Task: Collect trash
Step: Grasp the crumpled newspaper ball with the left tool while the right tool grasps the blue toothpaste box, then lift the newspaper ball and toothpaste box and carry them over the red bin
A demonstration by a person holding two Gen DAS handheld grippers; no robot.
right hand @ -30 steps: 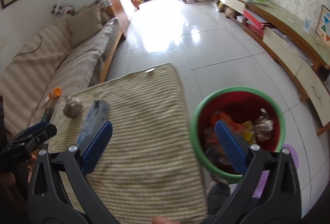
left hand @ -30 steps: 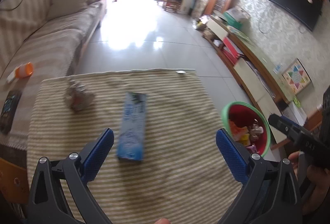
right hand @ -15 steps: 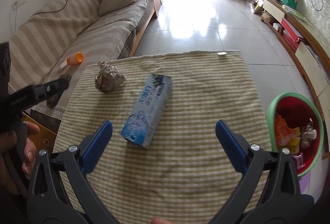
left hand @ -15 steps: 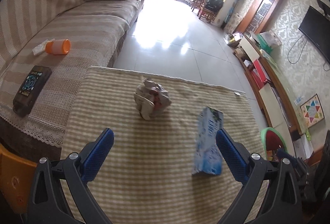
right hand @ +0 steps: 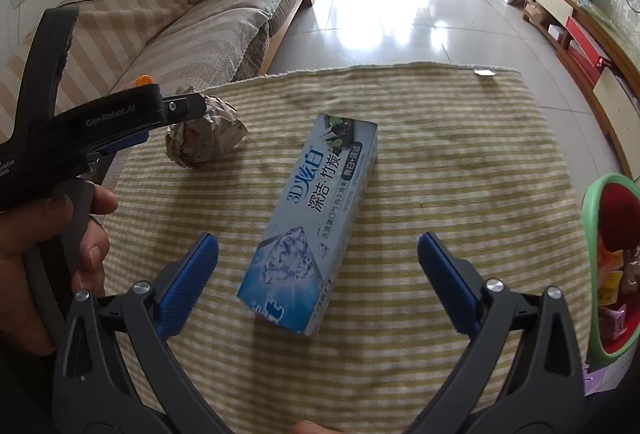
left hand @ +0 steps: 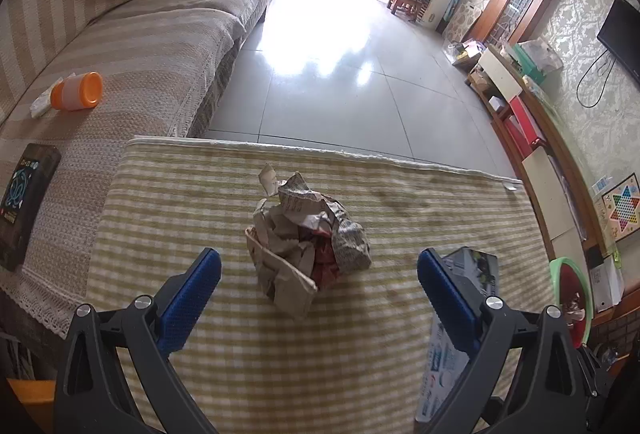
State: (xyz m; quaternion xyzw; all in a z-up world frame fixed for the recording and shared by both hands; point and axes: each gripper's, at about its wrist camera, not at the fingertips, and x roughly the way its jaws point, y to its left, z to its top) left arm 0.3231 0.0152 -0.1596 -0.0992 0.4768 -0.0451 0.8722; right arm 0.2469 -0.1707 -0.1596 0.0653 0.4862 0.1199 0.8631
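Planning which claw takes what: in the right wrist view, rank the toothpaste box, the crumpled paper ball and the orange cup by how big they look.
1. Toothpaste box, clearly largest, though also nearest the camera.
2. Crumpled paper ball, smaller, partly hidden by the left claw.
3. Orange cup, only a sliver shows behind that claw, so its true size is unsure.

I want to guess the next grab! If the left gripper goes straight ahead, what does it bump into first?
Probably the crumpled paper ball: it lies centred between the open left gripper's fingers, just ahead on the striped cloth.
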